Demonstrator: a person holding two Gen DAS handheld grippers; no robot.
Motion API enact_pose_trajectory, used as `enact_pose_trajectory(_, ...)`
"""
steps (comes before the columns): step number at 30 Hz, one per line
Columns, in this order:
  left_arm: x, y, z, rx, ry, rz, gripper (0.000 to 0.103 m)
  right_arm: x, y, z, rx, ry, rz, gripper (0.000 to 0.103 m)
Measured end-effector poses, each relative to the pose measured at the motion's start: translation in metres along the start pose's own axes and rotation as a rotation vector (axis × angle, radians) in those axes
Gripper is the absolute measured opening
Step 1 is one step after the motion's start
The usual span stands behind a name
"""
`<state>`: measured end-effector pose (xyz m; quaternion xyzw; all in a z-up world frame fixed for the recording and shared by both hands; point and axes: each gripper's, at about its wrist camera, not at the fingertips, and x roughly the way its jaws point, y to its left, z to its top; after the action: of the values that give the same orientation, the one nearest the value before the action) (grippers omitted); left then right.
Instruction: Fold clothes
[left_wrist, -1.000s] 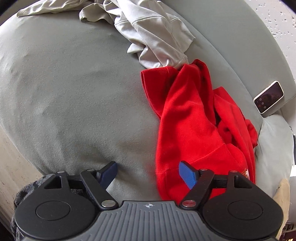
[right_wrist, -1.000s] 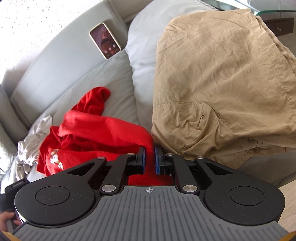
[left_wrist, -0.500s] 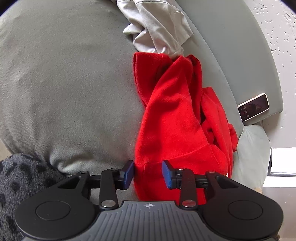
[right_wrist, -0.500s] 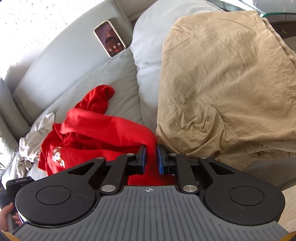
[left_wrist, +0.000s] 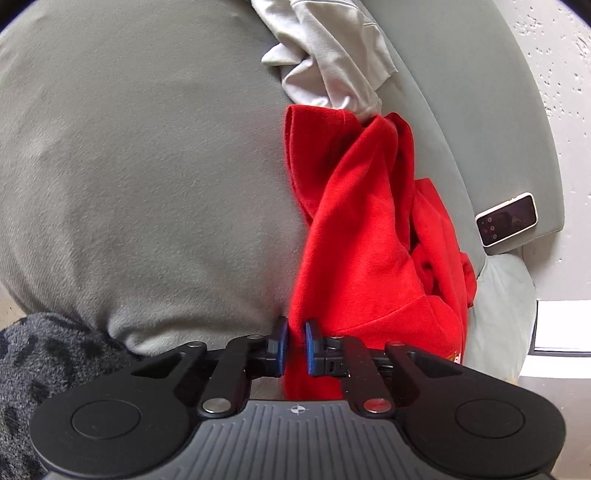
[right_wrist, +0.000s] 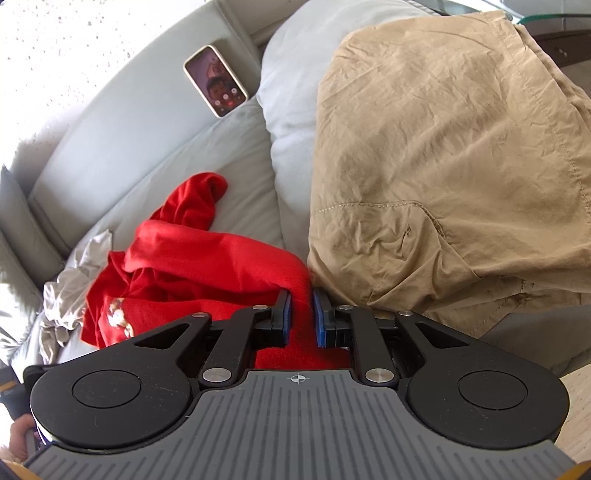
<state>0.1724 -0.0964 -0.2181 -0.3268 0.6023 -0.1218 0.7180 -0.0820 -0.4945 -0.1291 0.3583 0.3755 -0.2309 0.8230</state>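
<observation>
From the left wrist, the left gripper (left_wrist: 294, 345) has its fingers closed on the near edge of the red garment (left_wrist: 362, 236), which lies on the grey sofa (left_wrist: 147, 166); pinching an edge there looks meant to let the cloth be lifted and spread. The garment runs long, away from the camera toward the white garment (left_wrist: 332, 59). From the right wrist, the right gripper (right_wrist: 301, 317) is clamped on another bunched edge of the red garment (right_wrist: 192, 266), beside the tan clothing (right_wrist: 443, 166); probably a hem or sleeve, though folds hide which.
</observation>
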Motion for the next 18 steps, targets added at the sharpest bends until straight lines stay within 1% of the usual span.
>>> enact_pose_trajectory(3, -0.009, 0.001, -0.003, -0.005, -0.02, -0.023, 0.005, -0.001, 0.002, 0.0, -0.005, 0.0, -0.004, 0.019)
enact_pose_trajectory(6, -0.032, 0.001, -0.005, -0.007, -0.062, -0.088, 0.004, -0.003, 0.003, 0.001, 0.002, 0.008, 0.009, 0.02)
enact_pose_trajectory(9, -0.077, 0.008, -0.002, -0.013, -0.152, -0.181, 0.004, -0.009, 0.002, 0.001, 0.03, 0.018, 0.055, 0.02)
enact_pose_trajectory(11, -0.111, 0.019, 0.001, -0.028, -0.222, -0.217, 0.004, -0.009, 0.001, 0.001, 0.066, 0.045, 0.108, 0.02)
enact_pose_trajectory(12, -0.128, 0.026, 0.001, -0.039, -0.254, -0.215, 0.004, -0.007, 0.001, 0.0, 0.081, 0.062, 0.132, 0.02)
enact_pose_trajectory(14, -0.149, 0.04, 0.002, -0.055, -0.282, -0.206, 0.004, -0.001, 0.004, -0.003, 0.094, 0.09, 0.164, 0.02)
enact_pose_trajectory(15, -0.154, 0.045, 0.002, -0.055, -0.29, -0.186, 0.004, 0.003, 0.008, -0.006, 0.093, 0.103, 0.169, 0.02)
enact_pose_trajectory(16, -0.159, 0.051, 0.001, -0.055, -0.297, -0.164, 0.004, 0.006, 0.012, -0.009, 0.091, 0.113, 0.167, 0.024)
enact_pose_trajectory(17, -0.16, 0.056, 0.0, -0.065, -0.299, -0.145, 0.004, 0.008, 0.015, -0.013, 0.094, 0.127, 0.163, 0.033)
enact_pose_trajectory(18, -0.159, 0.063, -0.001, -0.085, -0.296, -0.139, 0.004, 0.009, 0.017, -0.016, 0.1, 0.141, 0.167, 0.037)
